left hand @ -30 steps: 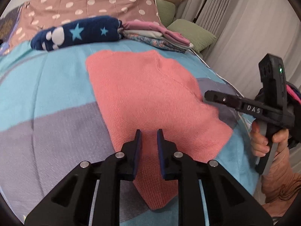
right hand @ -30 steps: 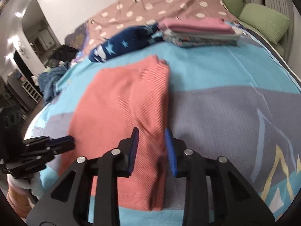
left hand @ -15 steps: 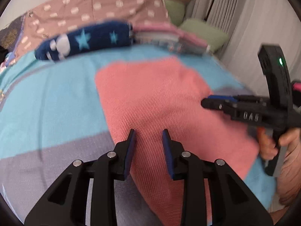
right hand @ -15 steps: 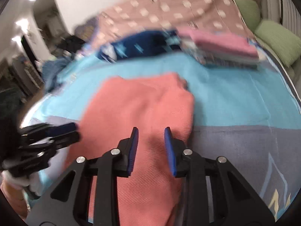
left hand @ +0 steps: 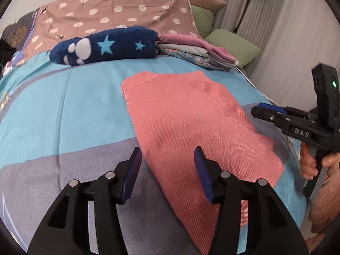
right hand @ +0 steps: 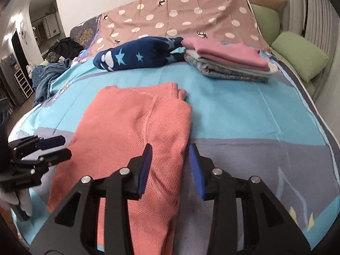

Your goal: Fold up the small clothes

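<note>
Left gripper (left hand: 167,159) jaws just been opening, nothing pinched – coral garment (left hand: 191,127) edge lies btwn them; right gripper (left hand: 258,110) at 3 o'clock.

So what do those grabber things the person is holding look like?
Each gripper is black plastic with two flat fingers tipped in blue pads and silver bolts at the joints: the left gripper and the right gripper. The right one has white letters "DAS" and a little green light.
</note>
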The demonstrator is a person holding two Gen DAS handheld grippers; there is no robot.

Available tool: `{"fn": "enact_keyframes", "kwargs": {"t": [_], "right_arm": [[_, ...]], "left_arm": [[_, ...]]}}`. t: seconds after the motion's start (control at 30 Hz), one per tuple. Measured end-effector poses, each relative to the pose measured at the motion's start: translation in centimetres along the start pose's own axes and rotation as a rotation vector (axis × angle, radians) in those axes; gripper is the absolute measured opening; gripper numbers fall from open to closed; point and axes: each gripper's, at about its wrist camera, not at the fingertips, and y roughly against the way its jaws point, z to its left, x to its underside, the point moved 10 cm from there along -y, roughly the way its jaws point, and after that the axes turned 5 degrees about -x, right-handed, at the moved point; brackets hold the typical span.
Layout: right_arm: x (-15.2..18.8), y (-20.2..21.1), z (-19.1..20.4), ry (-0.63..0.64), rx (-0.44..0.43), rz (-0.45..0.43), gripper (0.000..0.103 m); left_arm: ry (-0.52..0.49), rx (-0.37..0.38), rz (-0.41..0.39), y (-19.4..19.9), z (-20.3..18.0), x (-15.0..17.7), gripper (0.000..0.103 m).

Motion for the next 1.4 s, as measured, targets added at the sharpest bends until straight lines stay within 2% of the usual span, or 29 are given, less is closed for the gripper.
{"fn": "enact_keyframes", "kwargs": {"t": [0.17, 0.23, 0.43, 0.63, 0.7, 0.8, 0.97, 1.03, 1.2, 1.3, 1.4], "right_arm": [[0.0, 0.8, 0.6, 0.016, -0.001, -0.016, 0.042], [0.1, 1.0, 0.8, 0.028, 0.0, -0.016, 0.045], [0.2, 0.8, 0.6, 0.022, 0.002, -0.009, 0.051], [0.9, -0.2, -0.2, -0.009, -0.016, 0.023, 0.056], [1.1, -0.7, -0.2, -0.017, -0.043, 0.039, 0.058], [1.8, -1.7, -0.1, -0.057, -0.137, 0.084, 0.061], [2.6, -3.7, -1.2, -0.199, -0.275, 0.154, 0.065], [2.4, -3.9, -1.1, -0.207, -0.31, 0.159, 0.065], [1.8, -5.0, -0.6, -0.202, -0.4, 0.192, 0.067], [1.0, -5.7, -0.5, -0.213, -0.449, 0.218, 0.067], [0.4, -6.5, -0.4, -0.214, -0.463, 0.23, 0.067]], "left_arm": [[0.028, 0.021, 0.01, 0.0, 0.2, 0.4, 0.055], [0.027, 0.026, 0.01, -0.1, 0.0, 0.4, 0.059], [0.035, 0.036, 0.032, -0.9, -0.1, 0.8, 0.063], [0.087, 0.089, 0.074, -2.1, 0.2, 1.2, 0.067], [0.102, 0.102, 0.08, -2.5, 0.3, 1.1, 0.069], [0.112, 0.119, 0.083, -2.8, 0.3, 1.0, 0.069], [0.128, 0.152, 0.087, -3.3, 0.5, 0.8, 0.071], [0.133, 0.176, 0.089, -3.6, 0.3, 0.6, 0.078], [0.124, 0.212, 0.094, -4.2, -0.2, -0.1, 0.078], [0.158, 0.252, 0.1, -4.7, -0.1, -0.7, 0.078], [0.194, 0.294, 0.104, -5.2, 0.1, -1.3, 0.078]]}}
